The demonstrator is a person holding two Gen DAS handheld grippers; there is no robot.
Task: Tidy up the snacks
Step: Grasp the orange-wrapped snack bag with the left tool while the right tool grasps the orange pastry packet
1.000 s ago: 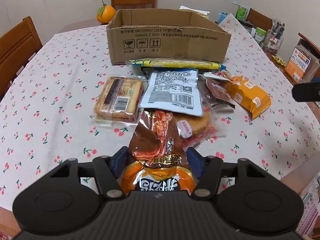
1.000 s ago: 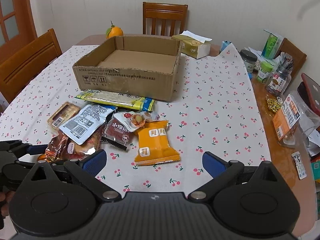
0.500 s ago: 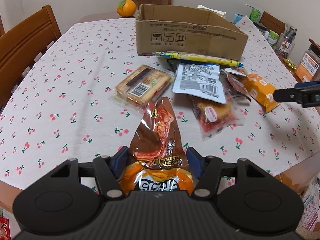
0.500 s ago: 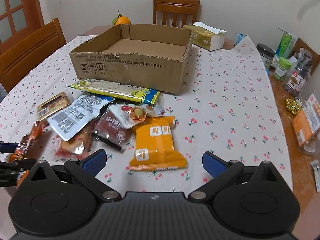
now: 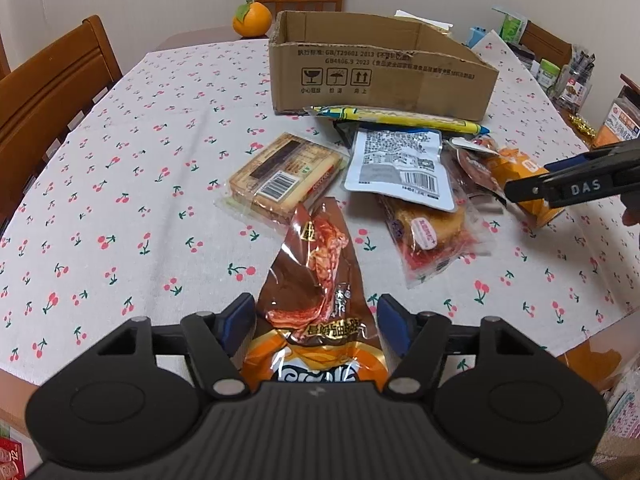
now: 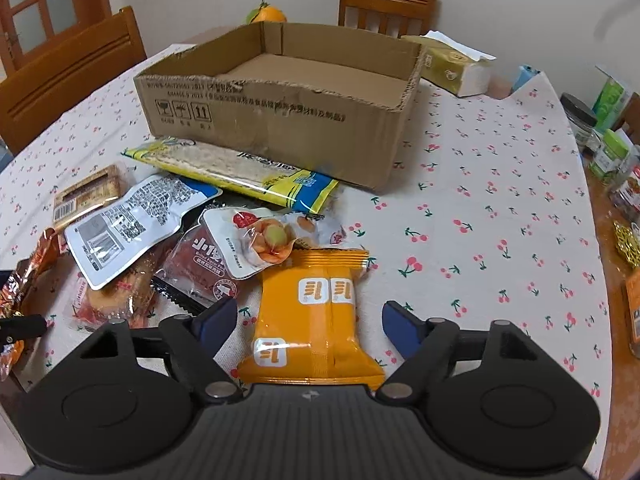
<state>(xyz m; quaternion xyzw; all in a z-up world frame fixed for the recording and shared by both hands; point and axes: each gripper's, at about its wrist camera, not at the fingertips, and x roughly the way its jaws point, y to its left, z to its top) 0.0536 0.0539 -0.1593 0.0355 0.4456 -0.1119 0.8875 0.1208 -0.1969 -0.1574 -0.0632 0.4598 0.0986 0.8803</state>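
My left gripper (image 5: 314, 316) is shut on a brown and orange snack packet (image 5: 320, 280) and holds it above the near table edge. My right gripper (image 6: 310, 318) is open, its jaws on either side of an orange snack packet (image 6: 316, 312) that lies on the table. An open cardboard box (image 6: 280, 96) stands empty at the back; it also shows in the left wrist view (image 5: 380, 76). Several more snack packets lie in front of it: a white pouch (image 5: 400, 164), a wafer pack (image 5: 284, 178), a long yellow pack (image 5: 400, 118).
The table has a cherry-print cloth (image 5: 132, 168). An orange (image 5: 252, 20) and a tissue pack (image 6: 456, 66) sit behind the box. Jars and packets (image 6: 608, 140) crowd the right edge. Wooden chairs (image 5: 44, 92) stand at the left and back.
My left gripper has lifted the brown packet up and away from the pile. My right gripper has moved forward and down over the orange packet, which now sits between its jaws.
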